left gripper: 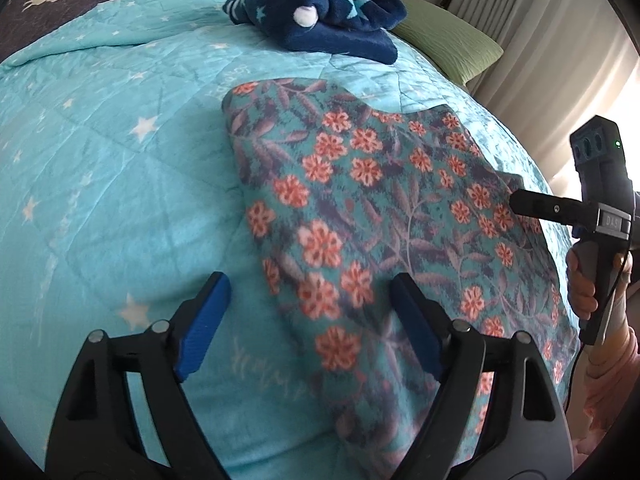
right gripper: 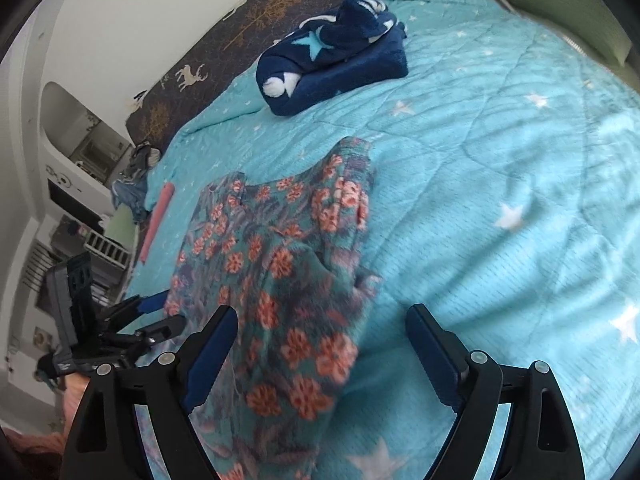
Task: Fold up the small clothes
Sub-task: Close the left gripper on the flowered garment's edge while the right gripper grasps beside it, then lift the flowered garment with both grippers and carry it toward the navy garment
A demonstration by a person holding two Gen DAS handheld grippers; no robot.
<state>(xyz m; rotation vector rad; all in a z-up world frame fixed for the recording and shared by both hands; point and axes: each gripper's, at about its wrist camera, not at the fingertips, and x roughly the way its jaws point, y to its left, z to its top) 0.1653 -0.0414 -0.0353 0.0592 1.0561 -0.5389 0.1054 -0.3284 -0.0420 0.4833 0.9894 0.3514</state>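
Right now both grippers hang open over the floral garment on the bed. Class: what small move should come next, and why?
Probably lower the left gripper and right gripper onto the near edges of the floral garment and close: it lies spread out, with neither gripper pinching it.

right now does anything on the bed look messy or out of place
Nothing is spilled or damaged. The floral garment lies folded but skewed on the turquoise quilt, one edge bunched up. The navy star garment behind it is a loose bundle, not a flat fold. Both grippers hang open over the floral piece.
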